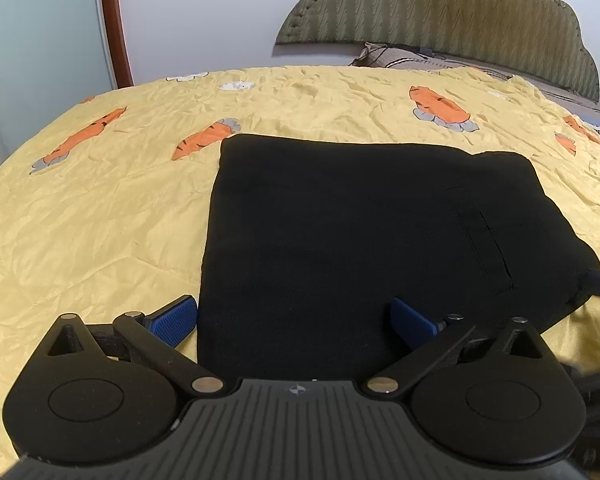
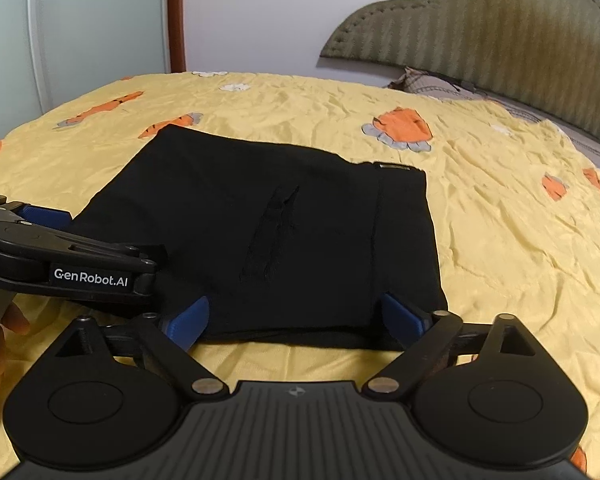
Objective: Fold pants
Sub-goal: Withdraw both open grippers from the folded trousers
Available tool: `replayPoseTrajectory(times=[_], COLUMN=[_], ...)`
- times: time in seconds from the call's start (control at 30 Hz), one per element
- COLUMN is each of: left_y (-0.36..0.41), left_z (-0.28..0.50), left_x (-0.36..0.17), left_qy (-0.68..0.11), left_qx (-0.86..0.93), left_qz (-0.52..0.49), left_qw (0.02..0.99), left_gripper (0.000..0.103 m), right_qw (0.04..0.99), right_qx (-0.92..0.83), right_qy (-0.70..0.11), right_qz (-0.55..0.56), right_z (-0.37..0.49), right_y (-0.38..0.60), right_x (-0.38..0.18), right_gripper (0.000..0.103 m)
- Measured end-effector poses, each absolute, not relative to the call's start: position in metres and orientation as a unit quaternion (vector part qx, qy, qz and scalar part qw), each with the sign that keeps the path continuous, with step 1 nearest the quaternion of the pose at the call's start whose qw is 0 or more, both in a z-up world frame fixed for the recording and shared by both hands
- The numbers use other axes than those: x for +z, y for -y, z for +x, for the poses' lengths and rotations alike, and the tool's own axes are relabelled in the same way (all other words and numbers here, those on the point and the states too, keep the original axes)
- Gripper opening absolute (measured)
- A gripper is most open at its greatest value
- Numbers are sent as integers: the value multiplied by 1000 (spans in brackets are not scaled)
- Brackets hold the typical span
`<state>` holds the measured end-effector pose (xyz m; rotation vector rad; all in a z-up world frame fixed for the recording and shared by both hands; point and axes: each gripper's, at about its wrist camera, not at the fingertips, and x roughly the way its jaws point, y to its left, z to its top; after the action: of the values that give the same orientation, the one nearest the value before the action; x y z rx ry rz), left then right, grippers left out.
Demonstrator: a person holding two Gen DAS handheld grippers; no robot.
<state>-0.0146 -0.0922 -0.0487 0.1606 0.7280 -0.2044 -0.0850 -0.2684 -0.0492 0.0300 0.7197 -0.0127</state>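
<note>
The black pants (image 1: pixel 360 240) lie folded square on the bed (image 1: pixel 100 220). Both left tongs (image 1: pixel 296 320) and right tongs (image 2: pixel 296 316) gape wide, holding nothing. Folding looks finished; only withdrawing remains.

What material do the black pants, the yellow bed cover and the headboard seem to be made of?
Black pants: matte, soft cloth, maybe knit; it shows no shine.
Yellow bed cover: thin woven fabric with a slight sheen, full of fine creases, perhaps cotton or a blend.
Headboard: padded olive upholstery, ribbed, with studs along its edge.
</note>
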Motion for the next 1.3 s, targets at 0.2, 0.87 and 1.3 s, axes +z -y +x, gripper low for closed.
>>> replayPoseTrajectory(times=[0.2,0.87,1.3], left_y=[85,64,58], left_z=[-17,-27,-80], left_x=[-50,-63,-66], left_qy=[-353,-326,-336], left_qx=[-116,-127,-130], left_qz=[76,24,59], left_qw=[925,937,931], left_gripper=[103,103,103], right_qw=[933,951,944], right_qx=[-33,-110,-60], right_qy=[-356,-287,-324], right_qz=[36,20,21], right_z=[-94,-86,-128], right_y=[271,280,267], right_x=[-49,-67,-72], right_gripper=[103,103,103])
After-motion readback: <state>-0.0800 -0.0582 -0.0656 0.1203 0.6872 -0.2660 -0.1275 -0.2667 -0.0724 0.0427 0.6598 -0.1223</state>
